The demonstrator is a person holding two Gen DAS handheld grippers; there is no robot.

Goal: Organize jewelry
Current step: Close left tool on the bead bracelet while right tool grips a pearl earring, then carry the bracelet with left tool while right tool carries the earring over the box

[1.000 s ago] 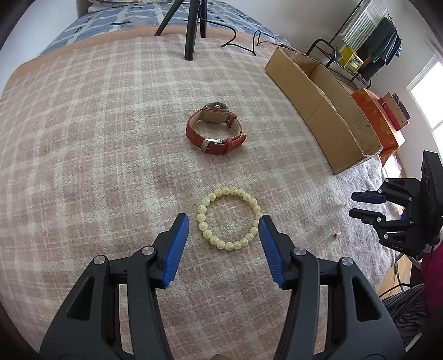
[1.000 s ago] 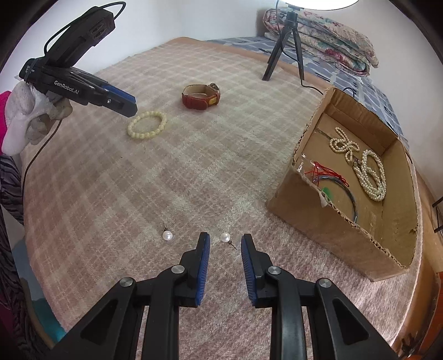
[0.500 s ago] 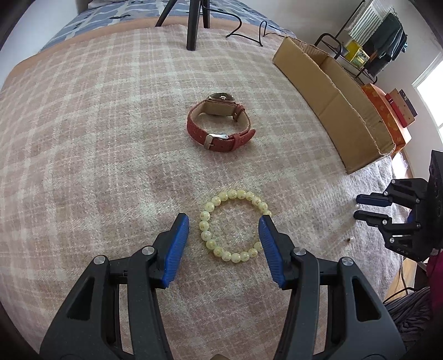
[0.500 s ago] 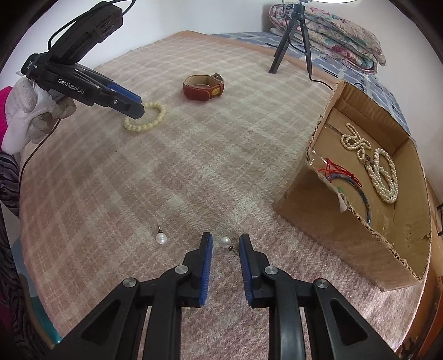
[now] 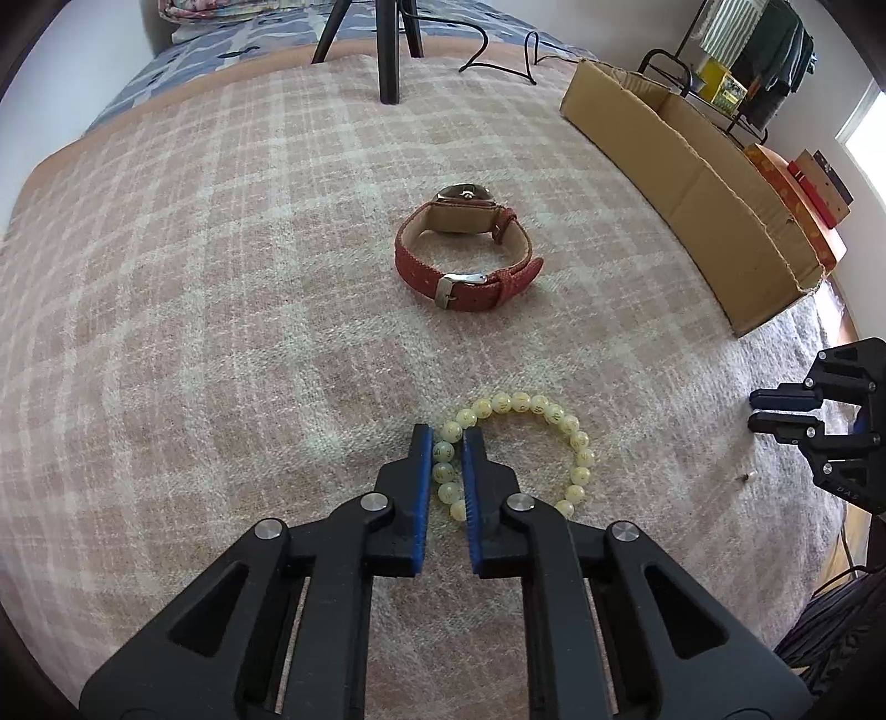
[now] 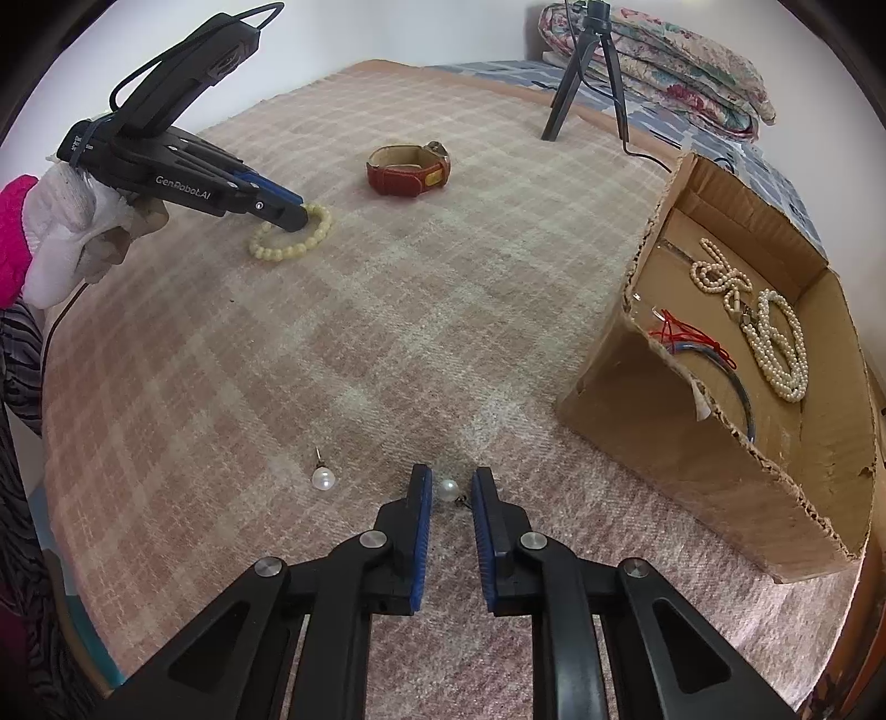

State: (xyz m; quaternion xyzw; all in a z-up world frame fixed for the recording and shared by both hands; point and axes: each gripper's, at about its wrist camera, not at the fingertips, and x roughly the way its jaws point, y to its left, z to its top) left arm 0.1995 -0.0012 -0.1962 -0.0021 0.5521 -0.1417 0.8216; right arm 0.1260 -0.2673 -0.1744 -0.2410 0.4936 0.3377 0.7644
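Note:
A yellow bead bracelet (image 5: 554, 437) lies on the plaid blanket; it also shows in the right wrist view (image 6: 288, 243). My left gripper (image 5: 447, 437) is shut on the bracelet's left side, down at the blanket. A red leather watch (image 5: 465, 260) lies just beyond it. My right gripper (image 6: 447, 476) is partly open, its jaws on either side of a pearl earring (image 6: 448, 490) without touching it. A second pearl earring (image 6: 323, 477) lies to its left. The cardboard box (image 6: 720, 443) at right holds pearl necklaces (image 6: 775, 343) and red and blue cords.
A black tripod (image 5: 387, 50) stands at the blanket's far edge with a cable beside it. Folded quilts (image 6: 692, 72) lie behind the box. The blanket's near edge drops off below my right gripper (image 5: 797, 410), which the left wrist view shows at far right.
My left gripper moved forward and down and closed on the bracelet's left side. My right gripper edged forward so the earring sits between its jaws.

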